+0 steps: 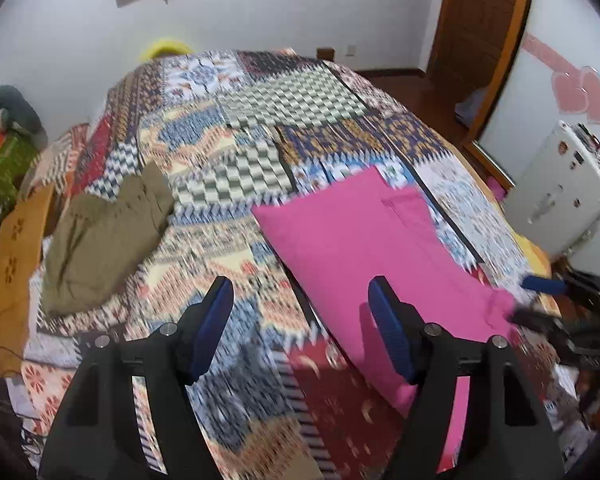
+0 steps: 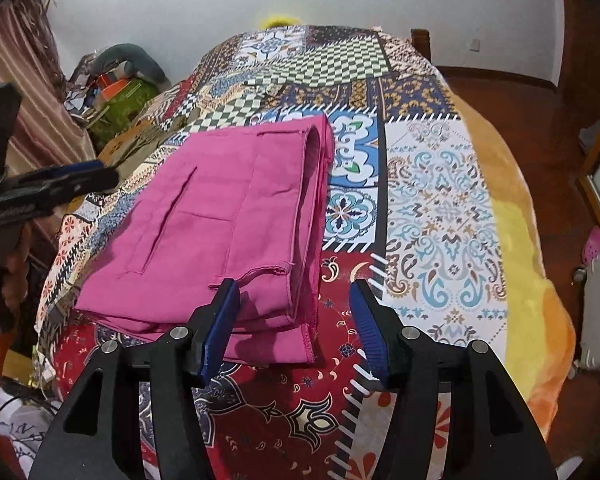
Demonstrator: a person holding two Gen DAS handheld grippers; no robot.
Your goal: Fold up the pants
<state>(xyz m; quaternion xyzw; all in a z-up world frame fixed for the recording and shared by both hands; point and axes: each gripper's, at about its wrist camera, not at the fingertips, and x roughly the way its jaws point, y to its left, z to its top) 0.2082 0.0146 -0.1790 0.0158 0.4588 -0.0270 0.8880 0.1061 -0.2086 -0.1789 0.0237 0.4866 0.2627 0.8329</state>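
The pink pants (image 1: 360,248) lie folded into a thick rectangle on the patchwork bedspread (image 1: 228,160), close to the near edge of the bed. My left gripper (image 1: 300,292) is open above the bedspread just left of the pants, with nothing between its pads. In the right wrist view the pink pants (image 2: 220,216) show a pocket seam and stacked hems at the near right corner. My right gripper (image 2: 296,292) is open over that corner, and its pads do not press the cloth. The left gripper (image 2: 72,180) shows at the left edge. The right gripper (image 1: 536,300) is blurred at the far side of the pants.
Olive-brown pants (image 1: 104,236) lie crumpled on the bed's left side, beside an orange cloth (image 1: 16,256). A white cabinet (image 1: 560,184) stands right of the bed. An orange-yellow blanket edge (image 2: 520,260) borders the bedspread. Clutter (image 2: 116,84) is piled by the wall.
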